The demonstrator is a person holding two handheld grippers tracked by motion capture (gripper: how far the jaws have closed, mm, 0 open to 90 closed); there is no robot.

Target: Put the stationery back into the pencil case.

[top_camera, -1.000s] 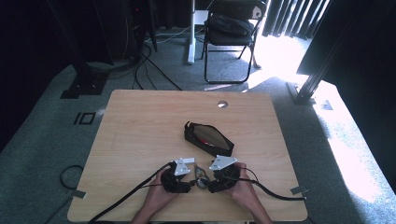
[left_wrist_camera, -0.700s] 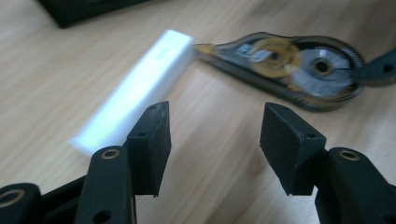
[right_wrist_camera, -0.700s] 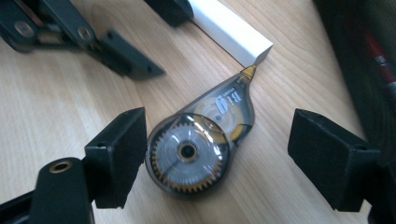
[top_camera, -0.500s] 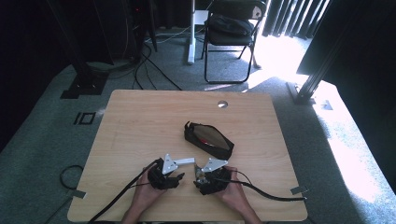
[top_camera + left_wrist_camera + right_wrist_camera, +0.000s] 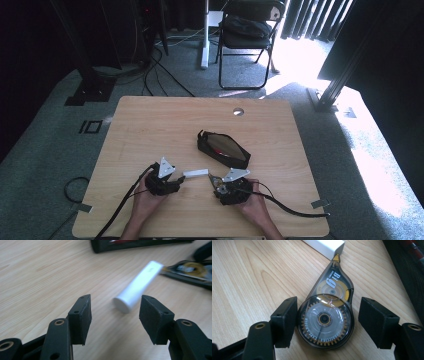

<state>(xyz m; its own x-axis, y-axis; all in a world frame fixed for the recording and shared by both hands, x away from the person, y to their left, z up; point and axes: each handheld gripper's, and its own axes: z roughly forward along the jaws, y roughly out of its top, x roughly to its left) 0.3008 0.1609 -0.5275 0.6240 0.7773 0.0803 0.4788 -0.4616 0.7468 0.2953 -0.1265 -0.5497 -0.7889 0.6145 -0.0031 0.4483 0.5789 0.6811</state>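
A white cylindrical stick [image 5: 195, 173] [image 5: 136, 287] lies flat on the wooden table [image 5: 150, 125] between the two grippers. My left gripper [image 5: 176, 180] [image 5: 114, 320] is open, its jaws a little short of the stick's near end. A clear dark correction-tape dispenser [image 5: 327, 312] [image 5: 190, 268] with visible gear wheels lies on the table, its tip next to the stick's far end. My right gripper [image 5: 214, 181] [image 5: 327, 322] is open with the dispenser's round body between its jaws, the left jaw close to its rim. A black pencil case [image 5: 223, 148] lies open behind them.
A round cable hole [image 5: 238, 111] sits near the table's far edge. Cables trail from both grippers toward the front edge. A folding chair [image 5: 247, 30] stands on the floor beyond the table. Bare wood spreads to the left and far side.
Both hands have drawn apart and back slightly. The white stick now lies free on the table between the grippers, and the right gripper's jaws stand around the tape dispenser.
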